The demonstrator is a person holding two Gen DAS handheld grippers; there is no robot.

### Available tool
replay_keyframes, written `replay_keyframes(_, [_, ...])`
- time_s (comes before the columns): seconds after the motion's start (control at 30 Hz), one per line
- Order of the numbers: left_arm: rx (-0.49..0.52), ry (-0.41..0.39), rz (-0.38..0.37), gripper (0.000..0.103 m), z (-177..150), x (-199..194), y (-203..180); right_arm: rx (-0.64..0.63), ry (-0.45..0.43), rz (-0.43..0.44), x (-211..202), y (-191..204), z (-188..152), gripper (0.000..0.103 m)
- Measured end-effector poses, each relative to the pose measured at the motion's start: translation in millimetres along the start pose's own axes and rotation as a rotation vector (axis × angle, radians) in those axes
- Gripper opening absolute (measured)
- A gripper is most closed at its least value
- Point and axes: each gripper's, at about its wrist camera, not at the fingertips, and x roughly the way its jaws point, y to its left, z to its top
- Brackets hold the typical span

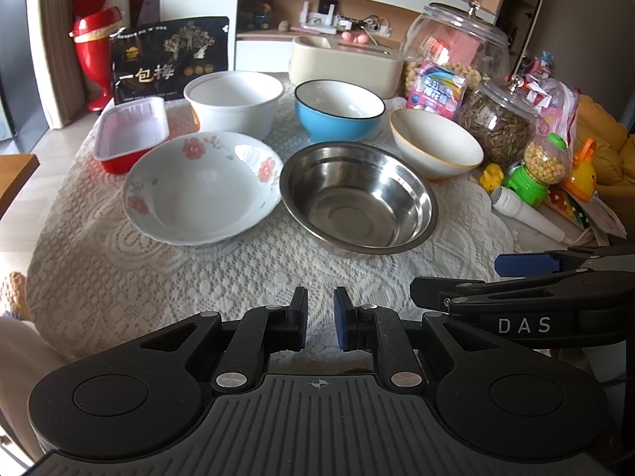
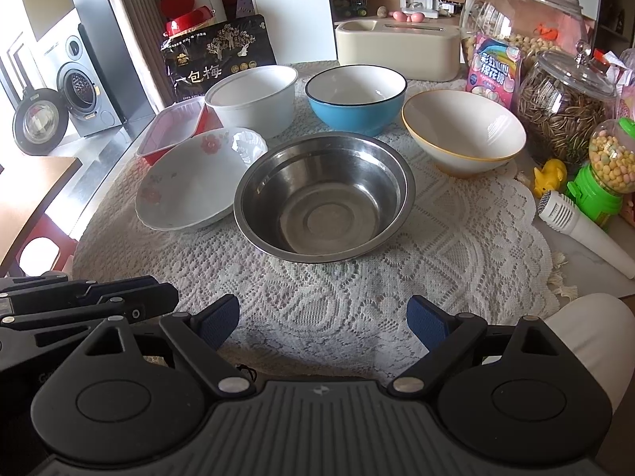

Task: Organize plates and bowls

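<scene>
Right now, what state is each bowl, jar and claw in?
Steel bowl: upright, empty.
Flowered bowl: upright, empty.
Blue bowl: upright, empty.
Plain white bowl: upright, empty.
Yellow-rimmed bowl: tilted, empty.
Seed jar: lid on.
Left claw: open narrowly, holding nothing.
Right claw: open wide, holding nothing.

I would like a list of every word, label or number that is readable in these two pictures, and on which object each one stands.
"一包梅": large pale characters on the black snack bag standing at the back of the table.
"DAS": white letters on the black body of the right tongs, seen from the left wrist camera.
Pink candy packet leaning on the big glass jar: colourful Chinese characters, too blurred to read.
Small print on the black bag: too small.
</scene>
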Motion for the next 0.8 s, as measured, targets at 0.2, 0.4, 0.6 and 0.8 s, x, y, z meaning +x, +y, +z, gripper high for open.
replay_keyframes(0.2, [0.000,0.003,-0.001,0.017,0.4,1.2,0.0,0.001,0.000,0.000,-0.1,-0.4,0.1,0.092])
replay_keyframes(0.4, [-0.006,0.010,-0.004,0.017,0.4,2.6,2.0,0.001,0.002,0.002,0.7,0.0,-0.1,0.092])
replay_keyframes(0.6, [-0.006,0.010,-0.004,0.017,0.4,2.7,2.3,0.002,0.004,0.003,1.9,0.4,-0.9,0.092])
replay_keyframes(0.8, [-0.005,0.010,-0.004,0.017,0.6,2.6,2.3,0.001,0.004,0.005,1.9,0.0,-1.4,0.092])
